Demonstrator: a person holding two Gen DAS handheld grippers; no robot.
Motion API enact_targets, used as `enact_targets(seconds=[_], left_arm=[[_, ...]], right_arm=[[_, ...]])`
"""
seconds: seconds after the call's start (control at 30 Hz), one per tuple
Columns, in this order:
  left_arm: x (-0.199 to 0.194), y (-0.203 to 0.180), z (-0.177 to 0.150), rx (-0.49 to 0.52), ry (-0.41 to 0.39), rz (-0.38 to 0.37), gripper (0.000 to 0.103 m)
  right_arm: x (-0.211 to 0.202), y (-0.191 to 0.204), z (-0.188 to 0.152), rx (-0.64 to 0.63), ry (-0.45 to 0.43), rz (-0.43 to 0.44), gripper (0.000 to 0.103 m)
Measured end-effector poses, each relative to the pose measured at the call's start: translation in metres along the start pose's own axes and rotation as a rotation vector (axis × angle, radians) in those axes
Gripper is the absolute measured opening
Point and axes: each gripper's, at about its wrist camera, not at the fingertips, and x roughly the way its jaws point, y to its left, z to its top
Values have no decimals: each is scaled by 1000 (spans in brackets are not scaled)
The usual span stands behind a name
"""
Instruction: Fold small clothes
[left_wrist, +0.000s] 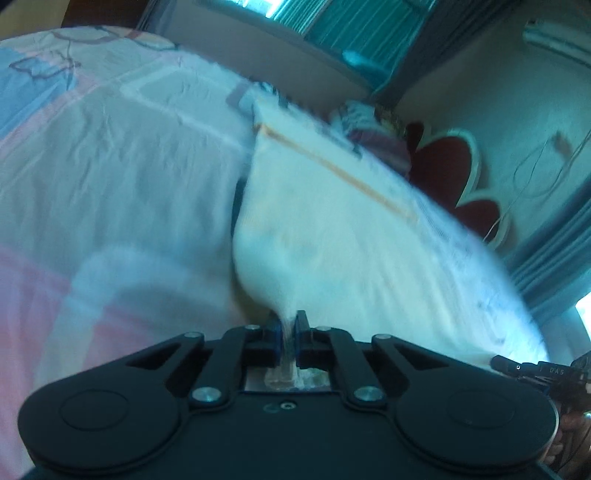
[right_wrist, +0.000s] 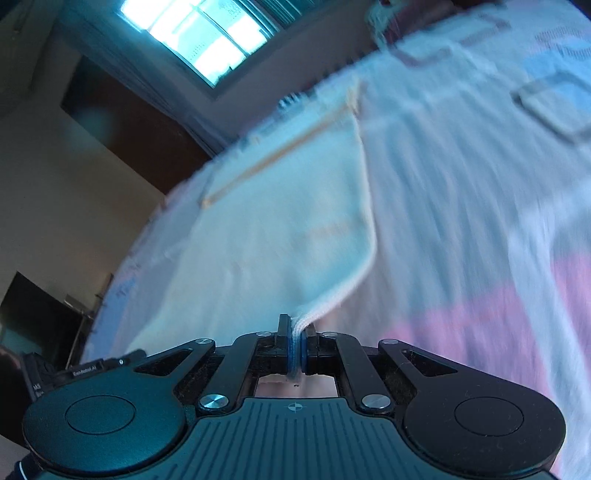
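Both views are motion-blurred, so fine detail on the fabric is lost.

One cream cloth (left_wrist: 325, 229), spread over the bed sheet (left_wrist: 110, 155) and pulled up at two near points. It has a thin tan stripe near its far edge; that far edge is smeared, and I can't read the dark marks along it. Can't tell what kind of garment it is.

Left gripper (left_wrist: 290, 332): jaws closed on a bunched corner of the cloth, and the fabric funnels down into the pinch. The pads are mostly hidden by the cloth and the gripper body.

Right gripper (right_wrist: 295, 347): jaws closed on the other near corner, with the ribbed hem edge visible between the pads.

Each view catches the other gripper only at its frame edge: the right one at the lower right of the left view, the left one at the lower left of the right view, both cut off. A bit of the person's hand (left_wrist: 570, 432) shows there, mostly out of frame.

Count: one cloth, one sheet, two grippers, both clamped on it.

The sheet is pale with pink and blue patches, its pattern too blurred to make out. Behind it are a window (right_wrist: 195, 33), curtains, and a red-and-white headboard (left_wrist: 454, 166), partly blocked by the cloth. A crumpled heap at the far end of the bed is unidentifiable.
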Motion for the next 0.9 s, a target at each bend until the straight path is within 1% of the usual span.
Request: enact_targets(seconds=[0.17,0.27,0.37,0.47,0.57,0.63,0.73,0.9], left_arm=[[-4,-22,51,24,-86,-42,5],[-2,-36,87,36,-130,-58,5],[11,-47,124,57,-164,-60,5],[34,-57,159,79,-176,-49,5],[70,-61,191,89,-158,-31,5],[99,-60,211,79,-126,-23,5],[144,-58,237,88,-77,8,5],[211,-41,270,84,-1,36,5]], right_arm=[[-4,35,48,-68,-83,33,3],[2,55,83,-103,-125,40,3],[9,69,120,-117,-173,41,3],[22,73,160,-121,-218,30,3],[49,66,200,-101,-231,1,3],[74,53,226,-63,-219,-15,3],[111,31,262,-25,-194,-26,3],[173,-6,302,41,-137,-49,3]])
